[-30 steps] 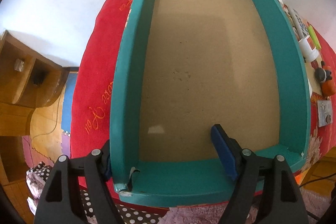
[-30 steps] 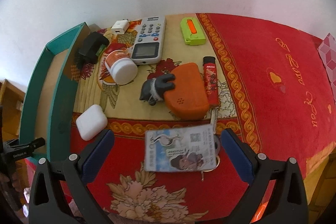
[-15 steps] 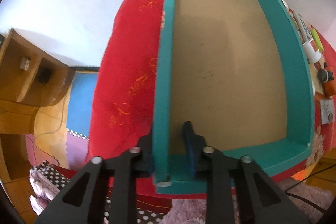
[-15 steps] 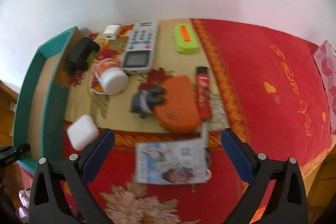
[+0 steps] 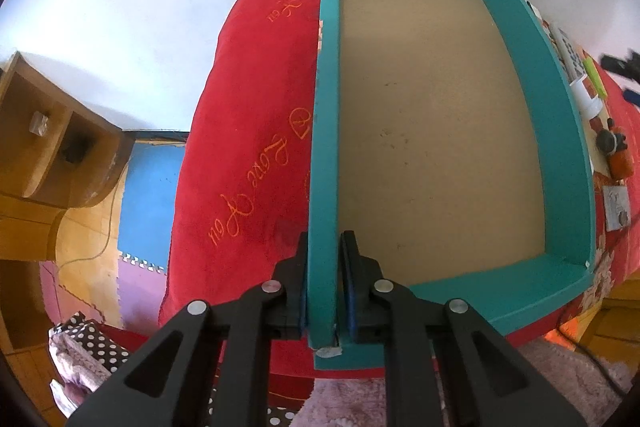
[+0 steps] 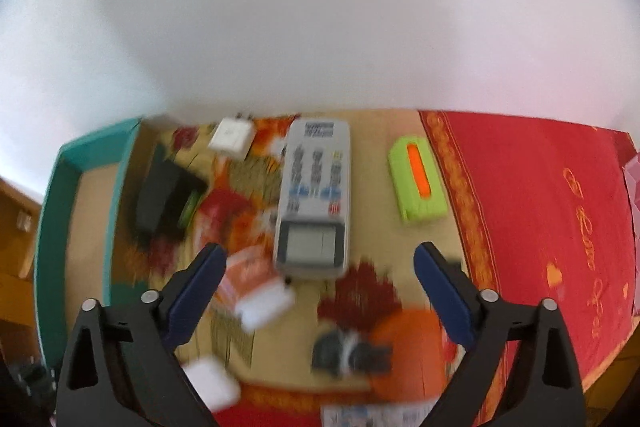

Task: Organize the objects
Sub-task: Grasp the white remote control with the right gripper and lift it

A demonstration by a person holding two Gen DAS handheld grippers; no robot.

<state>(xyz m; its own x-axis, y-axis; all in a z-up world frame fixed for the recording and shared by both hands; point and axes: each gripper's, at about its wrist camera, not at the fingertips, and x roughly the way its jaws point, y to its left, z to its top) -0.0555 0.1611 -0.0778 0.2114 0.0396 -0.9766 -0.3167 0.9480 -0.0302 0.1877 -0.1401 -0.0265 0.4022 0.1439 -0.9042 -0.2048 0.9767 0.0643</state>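
Pinching the teal box wall between our left gripper fingers steadies it, while our right gripper, jaws closing on nothing, nears the remote ahead.

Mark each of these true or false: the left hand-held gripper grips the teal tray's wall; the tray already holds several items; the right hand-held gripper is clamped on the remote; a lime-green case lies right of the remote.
1. The left hand-held gripper grips the wall of the teal tray. True.
2. The tray already holds several items. False: only its bare brown floor shows.
3. The right hand-held gripper is clamped on the remote. False: its jaws are closing but stand wide apart, touching nothing.
4. A lime-green case lies right of the remote. True.
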